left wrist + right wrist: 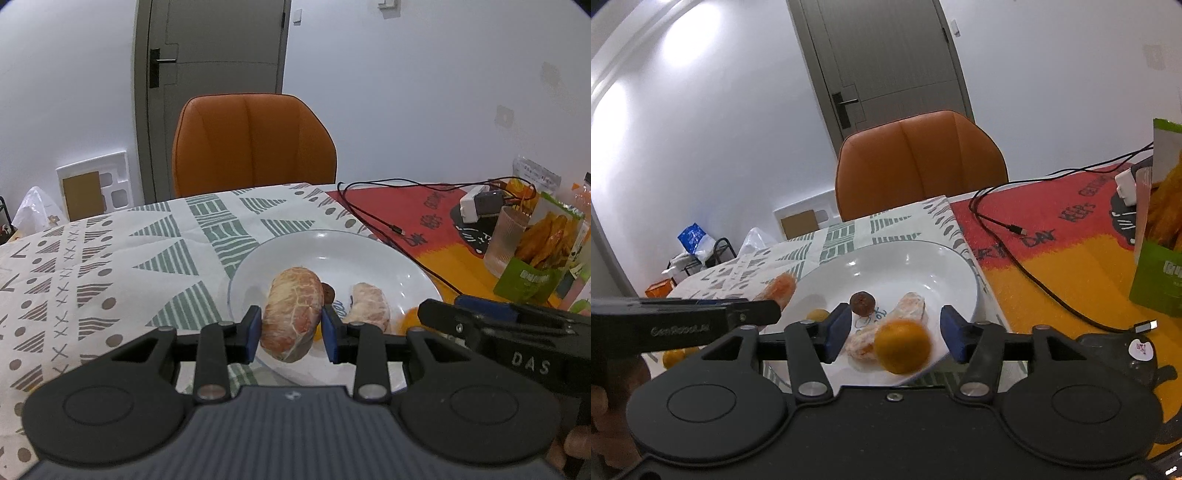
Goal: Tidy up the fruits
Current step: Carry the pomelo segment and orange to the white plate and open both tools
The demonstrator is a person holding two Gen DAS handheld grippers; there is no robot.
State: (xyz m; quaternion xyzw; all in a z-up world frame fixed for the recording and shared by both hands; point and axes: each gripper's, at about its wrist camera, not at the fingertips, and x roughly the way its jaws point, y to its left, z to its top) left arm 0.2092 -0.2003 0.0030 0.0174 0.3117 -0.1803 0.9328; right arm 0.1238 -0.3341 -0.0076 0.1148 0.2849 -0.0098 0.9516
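The left gripper is clamping a peeled citrus segment, its two blue pads pressing against the fruit's sides with the jaws narrowed to the width of the piece. The segment is hanging above the near edge of a white plate, which is sitting on a patterned tablecloth. In the right wrist view the same held piece is showing at the plate's left rim, blurred.

The right gripper is standing wide open, its blue pads well apart and touching nothing. Between them a small orange fruit is appearing blurred over the near part of the plate; whether it is resting on the plate or in the air cannot be told. Just behind it a second peeled segment is lying in the plate, with a small dark brown fruit beside it and a little orange one near the left rim.

A black cable is trailing across the red and yellow mat to the right, and an orange chair is standing behind the table
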